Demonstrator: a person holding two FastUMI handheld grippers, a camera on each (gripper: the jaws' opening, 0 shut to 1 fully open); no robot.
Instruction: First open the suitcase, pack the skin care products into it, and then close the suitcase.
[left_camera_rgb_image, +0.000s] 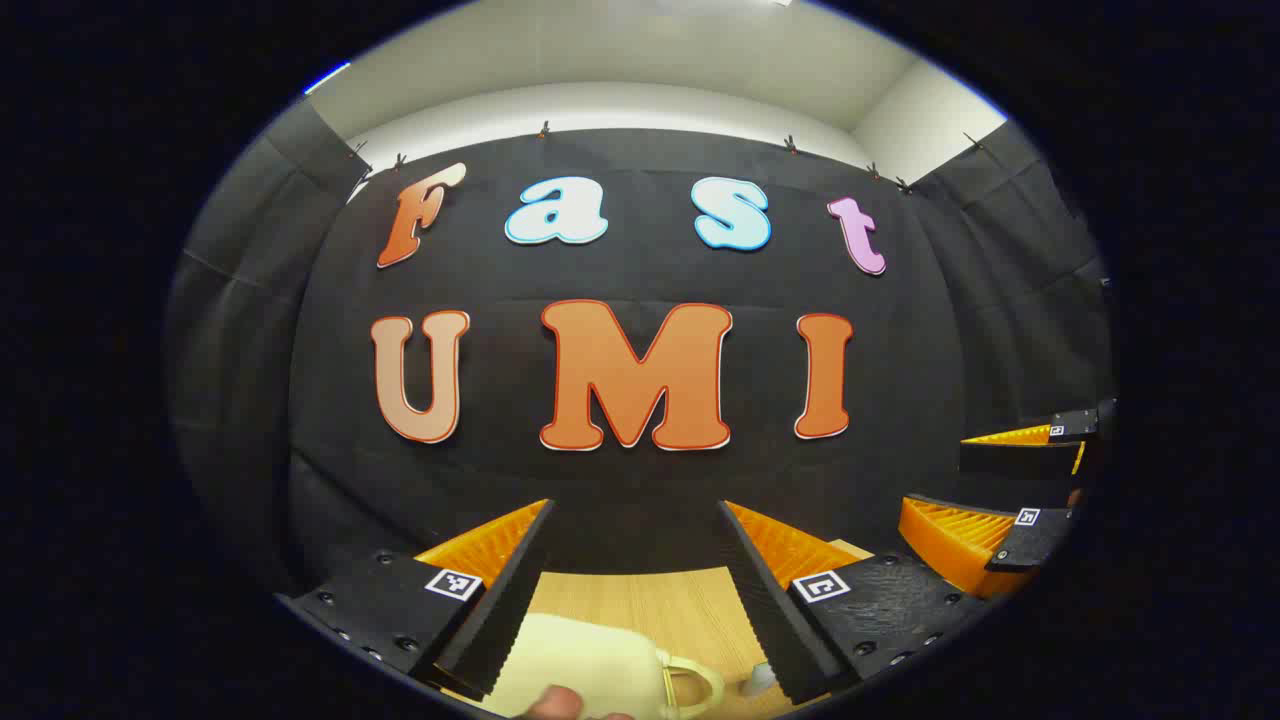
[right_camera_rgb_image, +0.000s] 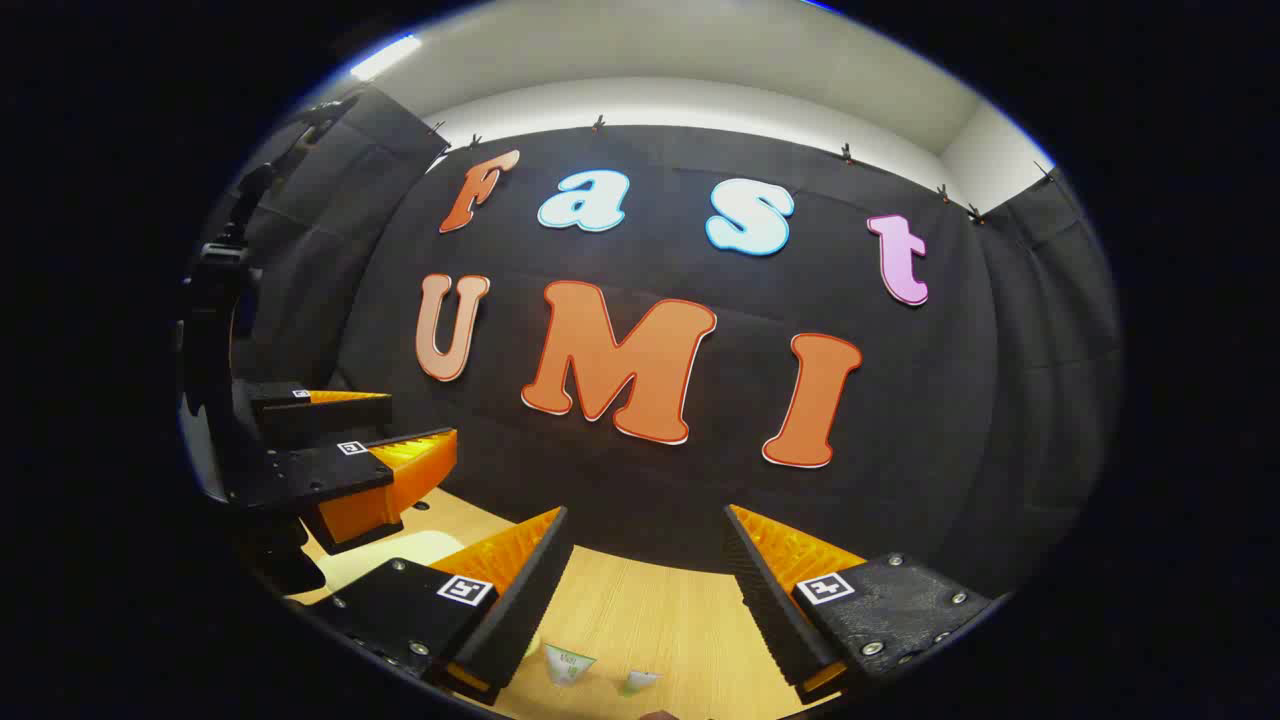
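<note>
A cream suitcase (left_camera_rgb_image: 590, 660) with a loop handle (left_camera_rgb_image: 692, 685) lies shut on the wooden table (left_camera_rgb_image: 650, 600), just below and between my left gripper's open fingers. My left gripper (left_camera_rgb_image: 636, 505) holds nothing. My right gripper (right_camera_rgb_image: 645, 512) is also open and empty, raised above the table. Under it, two small white skin care tubes (right_camera_rgb_image: 568, 662) (right_camera_rgb_image: 640, 680) lie on the table (right_camera_rgb_image: 650, 610). A pale patch of the suitcase (right_camera_rgb_image: 395, 552) shows beneath the left gripper (right_camera_rgb_image: 425, 418) in the right gripper view. The right gripper (left_camera_rgb_image: 935, 472) hangs open at the right of the left gripper view.
The black cloth wall (left_camera_rgb_image: 640, 470) stands close behind the table's far edge. A small pale object (left_camera_rgb_image: 760, 680) sits on the table beside the suitcase handle. A fingertip (left_camera_rgb_image: 555, 703) shows at the bottom edge over the suitcase.
</note>
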